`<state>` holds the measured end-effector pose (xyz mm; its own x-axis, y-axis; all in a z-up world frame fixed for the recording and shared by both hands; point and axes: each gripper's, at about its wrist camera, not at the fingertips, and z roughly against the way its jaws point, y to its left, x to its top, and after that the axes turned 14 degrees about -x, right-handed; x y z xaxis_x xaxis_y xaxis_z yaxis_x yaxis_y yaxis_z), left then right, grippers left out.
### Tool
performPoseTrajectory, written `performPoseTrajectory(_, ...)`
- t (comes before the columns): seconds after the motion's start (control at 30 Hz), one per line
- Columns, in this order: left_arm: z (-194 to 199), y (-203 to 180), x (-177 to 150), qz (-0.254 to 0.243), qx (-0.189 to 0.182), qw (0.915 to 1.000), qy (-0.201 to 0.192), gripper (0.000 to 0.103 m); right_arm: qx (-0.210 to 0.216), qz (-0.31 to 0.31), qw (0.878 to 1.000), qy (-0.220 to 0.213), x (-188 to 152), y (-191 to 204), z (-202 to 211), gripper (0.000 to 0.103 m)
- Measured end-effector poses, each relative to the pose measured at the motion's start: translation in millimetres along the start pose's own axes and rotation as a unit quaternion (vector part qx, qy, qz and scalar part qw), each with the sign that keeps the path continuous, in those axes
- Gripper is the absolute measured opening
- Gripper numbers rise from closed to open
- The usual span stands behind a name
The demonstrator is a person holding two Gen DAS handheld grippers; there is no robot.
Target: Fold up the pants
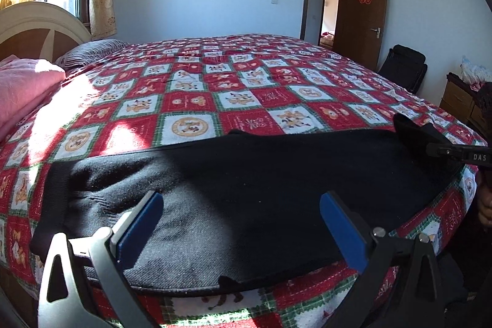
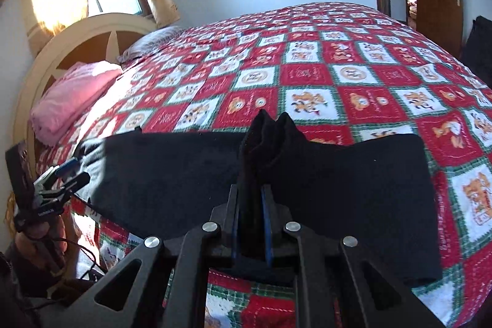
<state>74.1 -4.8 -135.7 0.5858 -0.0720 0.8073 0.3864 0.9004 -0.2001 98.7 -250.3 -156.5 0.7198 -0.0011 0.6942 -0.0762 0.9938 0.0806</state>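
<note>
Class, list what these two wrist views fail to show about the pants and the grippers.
- Right wrist view: the pinched part of the black pants is hidden between the right hand-held gripper pads.
- Left wrist view: the pants' near edge hangs past the bedspread edge, behind the left hand-held gripper.

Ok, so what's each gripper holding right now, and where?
Right gripper pinches a bunched end of the black pants; left gripper holds nothing.

A bed (image 1: 246,82) covered in a red, white and green checked quilt (image 2: 338,76), with black pants (image 1: 246,189) spread along its near edge and a pink pillow (image 2: 73,94) at the headboard (image 2: 101,29).
</note>
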Motion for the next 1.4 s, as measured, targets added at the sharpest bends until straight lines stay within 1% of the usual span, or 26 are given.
performPoseTrajectory(0.1,1,-9,3,0.002,-0.003,1.0,-0.004,0.103,-0.001,0.014,1.0,-0.005,1,9,-2,0.013)
performPoseTrajectory(0.2,-1,-20,5,0.006,-0.018,0.9998,-0.006,0.103,-0.002,0.032,0.999,-0.016,1,21,-1,0.013)
performPoseTrajectory(0.27,-7,-26,6,0.006,-0.031,0.9995,0.001,0.103,0.002,0.045,0.999,-0.02,1,31,-2,0.013)
performPoseTrajectory(0.33,-12,-33,6,0.001,-0.034,0.9993,0.011,0.103,0.003,0.064,0.998,-0.022,-2,43,-4,0.013)
performPoseTrajectory(0.43,-15,-41,8,-0.007,-0.036,0.9992,0.018,0.103,0.002,0.08,0.997,-0.014,-7,53,-14,0.013)
performPoseTrajectory(0.53,-19,-46,11,-0.008,-0.042,0.9988,0.023,0.103,0.012,0.08,0.997,0.014,-9,53,-30,0.013)
performPoseTrajectory(0.6,-21,-48,14,-0.003,-0.047,0.9985,0.029,0.103,0.027,0.061,0.998,0.022,-8,45,-33,0.014)
performPoseTrajectory(0.67,-24,-52,18,0.001,-0.059,0.9976,0.036,0.103,0.05,0.038,0.998,0.03,-4,36,-32,0.019)
performPoseTrajectory(0.73,-28,-57,22,0.004,-0.069,0.9967,0.043,0.103,0.065,0.01,0.998,0.018,1,23,-23,0.038)
performPoseTrajectory(0.77,-31,-61,25,0.003,-0.075,0.9961,0.046,0.103,0.072,-0.003,0.997,0.011,4,15,-18,0.041)
performPoseTrajectory(0.87,-40,-74,33,0.004,-0.096,0.9941,0.051,0.103,0.086,-0.06,0.994,-0.021,18,-16,0,0.041)
performPoseTrajectory(0.9,-45,-79,35,0.005,-0.101,0.9933,0.055,0.103,0.079,-0.077,0.993,-0.034,22,-27,5,0.041)
performPoseTrajectory(1.0,-66,-95,44,0.003,-0.124,0.9896,0.072,0.103,0.035,-0.123,0.989,-0.068,30,-59,17,0.042)
performPoseTrajectory(1.07,-83,-106,47,0.001,-0.141,0.9863,0.085,0.103,0.011,-0.138,0.987,-0.079,31,-69,20,0.042)
performPoseTrajectory(1.13,-99,-116,48,-0.002,-0.144,0.9843,0.102,0.098,-0.006,-0.154,0.985,-0.082,30,-80,20,0.042)
performPoseTrajectory(1.2,-113,-126,48,-0.007,-0.147,0.9814,0.123,0.088,-0.01,-0.168,0.982,-0.08,29,-85,16,0.042)
performPoseTrajectory(1.27,-122,-132,47,-0.008,-0.138,0.9816,0.132,0.085,-0.015,-0.172,0.982,-0.078,29,-87,13,0.042)
performPoseTrajectory(1.3,-126,-133,47,-0.005,-0.139,0.9814,0.132,0.077,-0.015,-0.173,0.982,-0.079,29,-87,11,0.042)
performPoseTrajectory(1.33,-129,-134,47,-0.001,-0.142,0.9806,0.136,0.074,-0.015,-0.173,0.981,-0.081,30,-86,11,0.042)
performPoseTrajectory(1.4,-135,-135,46,0.007,-0.146,0.9789,0.142,0.062,-0.019,-0.171,0.981,-0.086,28,-87,12,0.042)
